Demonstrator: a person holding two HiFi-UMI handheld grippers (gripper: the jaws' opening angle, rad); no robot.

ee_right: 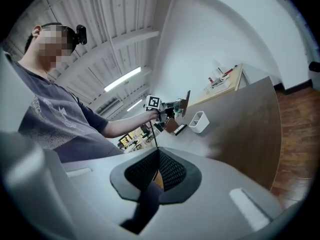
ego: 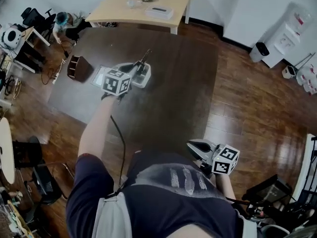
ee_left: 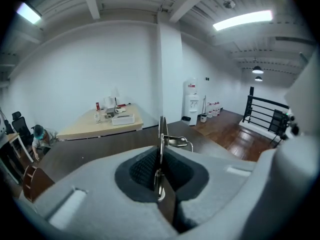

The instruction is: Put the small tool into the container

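My left gripper point(ego: 138, 70) hangs above the dark table point(ego: 188, 83), shut on a thin metal tool point(ego: 144, 58) that sticks up past its jaws. In the left gripper view the tool point(ee_left: 161, 134) stands edge-on between the pads of the left gripper point(ee_left: 160, 151), with a small wire loop at its far end. A white container point(ego: 145, 81) sits on the table just under that gripper; the right gripper view shows the container point(ee_right: 198, 122) as an open-topped box. My right gripper point(ego: 191, 146) is low by my body, its jaws point(ee_right: 157, 160) together with nothing between them.
A brown wooden holder point(ego: 79, 67) and a flat pale item point(ego: 100, 76) lie left of the container. Farther back stands a light wooden table point(ego: 133, 6) with boxes on it. A person point(ego: 63, 21) crouches at the far left. A water dispenser point(ego: 287, 36) stands at the right wall.
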